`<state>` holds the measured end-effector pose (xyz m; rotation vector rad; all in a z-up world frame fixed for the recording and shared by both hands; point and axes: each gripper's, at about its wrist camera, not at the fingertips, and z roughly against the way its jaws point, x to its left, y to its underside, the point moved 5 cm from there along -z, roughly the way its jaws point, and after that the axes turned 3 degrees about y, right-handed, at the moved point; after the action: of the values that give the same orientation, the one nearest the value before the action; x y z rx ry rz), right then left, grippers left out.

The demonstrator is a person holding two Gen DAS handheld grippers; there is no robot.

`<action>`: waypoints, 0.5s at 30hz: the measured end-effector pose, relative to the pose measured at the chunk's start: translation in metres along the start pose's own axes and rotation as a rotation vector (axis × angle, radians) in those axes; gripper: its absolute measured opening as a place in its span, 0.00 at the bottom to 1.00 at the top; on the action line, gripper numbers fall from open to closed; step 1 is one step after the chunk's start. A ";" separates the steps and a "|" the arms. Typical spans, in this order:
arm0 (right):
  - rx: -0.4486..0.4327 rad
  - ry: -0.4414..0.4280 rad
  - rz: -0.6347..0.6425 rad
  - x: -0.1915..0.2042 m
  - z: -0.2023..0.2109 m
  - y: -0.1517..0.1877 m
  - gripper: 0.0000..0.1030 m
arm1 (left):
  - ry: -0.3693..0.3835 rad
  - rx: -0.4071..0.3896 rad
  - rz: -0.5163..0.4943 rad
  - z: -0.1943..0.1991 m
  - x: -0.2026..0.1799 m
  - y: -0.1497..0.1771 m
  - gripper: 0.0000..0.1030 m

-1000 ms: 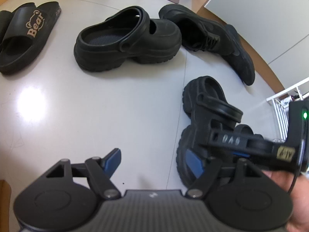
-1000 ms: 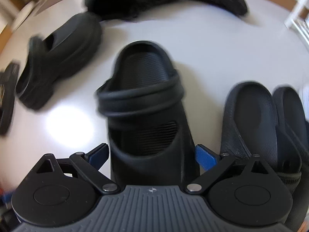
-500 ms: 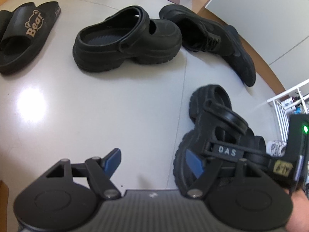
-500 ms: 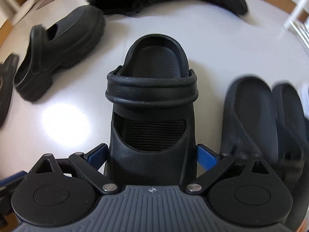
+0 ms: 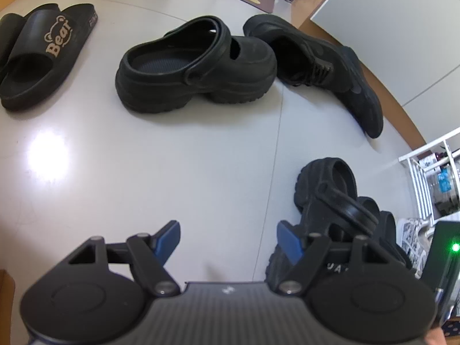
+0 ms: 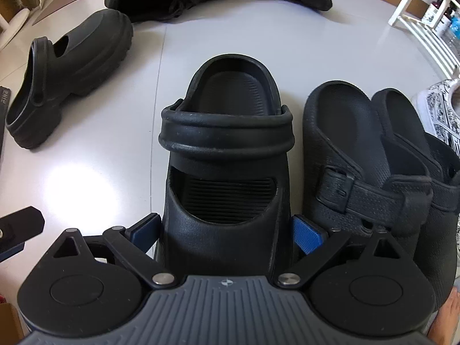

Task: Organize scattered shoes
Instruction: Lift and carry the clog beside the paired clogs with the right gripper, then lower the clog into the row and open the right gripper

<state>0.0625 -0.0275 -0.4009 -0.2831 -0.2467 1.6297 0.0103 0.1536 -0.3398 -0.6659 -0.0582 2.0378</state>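
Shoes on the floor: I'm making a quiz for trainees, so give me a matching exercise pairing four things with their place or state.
1. Bear slide
2. chunky clog
3. laced shoe
4. left gripper

a. open over bare floor
b. between the right gripper's pads
c. far left, alone
d. lying beside the wooden skirting

Pairs: 1-c, 2-b, 3-d, 4-a

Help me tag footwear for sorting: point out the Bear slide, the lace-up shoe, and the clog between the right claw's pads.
Bear slide [image 5: 54,40], left wrist view, on its printed strap.
Lace-up shoe [image 5: 319,57], left wrist view, on its laced upper.
Clog [image 6: 227,132], right wrist view, on its folded heel strap.
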 end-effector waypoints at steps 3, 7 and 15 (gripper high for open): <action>0.007 0.014 -0.010 -0.004 0.001 0.002 0.95 | 0.003 0.004 -0.008 -0.001 -0.002 0.000 0.74; -0.005 -0.006 0.001 -0.008 0.001 0.005 0.96 | 0.007 0.004 -0.011 -0.002 -0.005 -0.002 0.74; 0.014 -0.009 0.036 -0.003 -0.002 0.003 0.96 | 0.018 0.003 -0.005 -0.004 -0.009 -0.002 0.74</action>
<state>0.0610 -0.0307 -0.4035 -0.2707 -0.2378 1.6681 0.0171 0.1465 -0.3390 -0.6816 -0.0462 2.0266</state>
